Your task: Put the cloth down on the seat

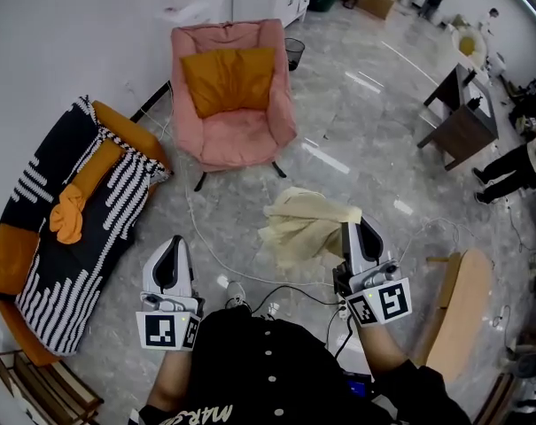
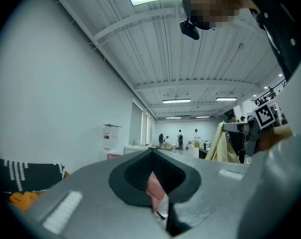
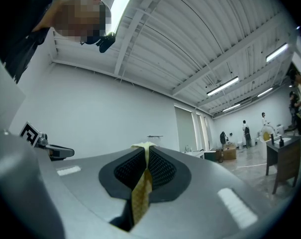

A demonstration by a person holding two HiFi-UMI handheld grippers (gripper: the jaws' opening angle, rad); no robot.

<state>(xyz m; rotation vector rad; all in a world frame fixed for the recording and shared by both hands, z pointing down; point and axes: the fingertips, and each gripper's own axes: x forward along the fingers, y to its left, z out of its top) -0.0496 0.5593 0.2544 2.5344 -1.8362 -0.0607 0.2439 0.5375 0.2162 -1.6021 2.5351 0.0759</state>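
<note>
Right claw [image 1: 354,228] pinching cream cloth [image 1: 303,224]; left claw [image 1: 170,251] pressed together, empty. Armchair seat [image 1: 236,140] waiting at 11 o'clock (best releasing low, directly above it).

A cushion [image 1: 228,78] lies on the armchair [image 1: 243,142] at twelve o'clock, the sofa [image 1: 37,237] at nine, the cloth [image 1: 303,224] nearer at one.

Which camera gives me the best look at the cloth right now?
Head view: the whole cream cloth shows, bunched and hanging from the right gripper. Right gripper view shows only a strip pinched between its jaws; left gripper view shows it small, at right.
</note>
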